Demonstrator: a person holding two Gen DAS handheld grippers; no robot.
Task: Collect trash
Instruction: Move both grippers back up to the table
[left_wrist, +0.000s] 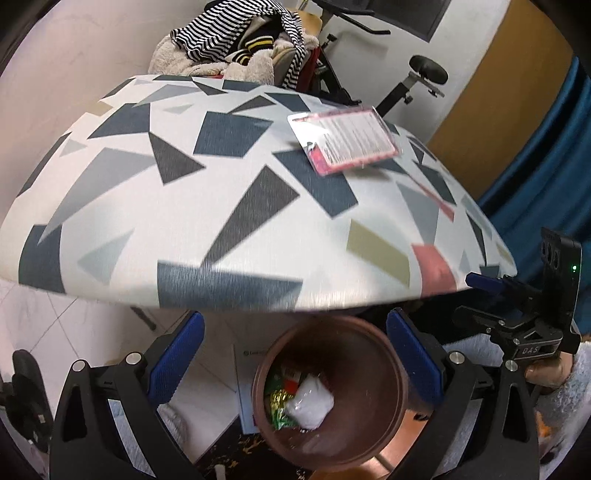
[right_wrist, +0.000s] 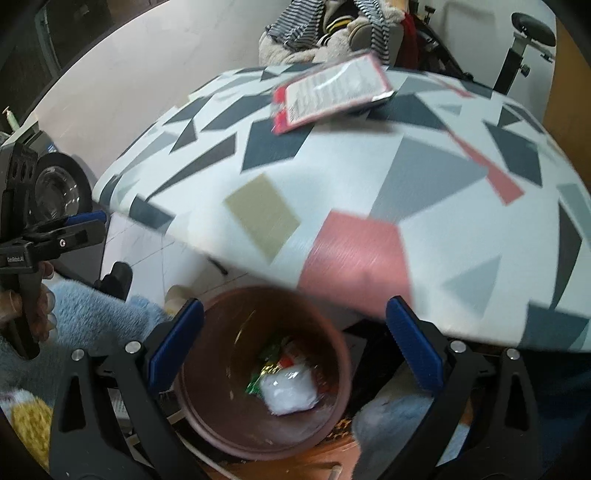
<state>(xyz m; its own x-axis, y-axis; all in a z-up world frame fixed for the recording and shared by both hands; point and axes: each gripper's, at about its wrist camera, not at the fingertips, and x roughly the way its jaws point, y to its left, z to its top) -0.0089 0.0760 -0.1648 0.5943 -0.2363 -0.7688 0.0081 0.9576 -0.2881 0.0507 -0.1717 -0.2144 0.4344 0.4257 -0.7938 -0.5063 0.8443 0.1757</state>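
Left gripper (left_wrist: 295, 354) and right gripper (right_wrist: 295, 343) both stand wide apart with nothing between the blue pads, each hanging above the brown bin (left_wrist: 369, 424), lower centre of frame, which holds a white wad (left_wrist: 312, 406) and foil wrappers (left_wrist: 279, 402). Remaining trash appears to be the pink-edged blister card (left_wrist: 345, 142), lying flat on the patterned table (left_wrist: 221, 206), upper right in the left view, well apart from either gripper. Judgement: approach low along the tabletop, pinch one overhanging card edge, not the flat face; frames are motion-blurred, so exact overhang is uncertain.
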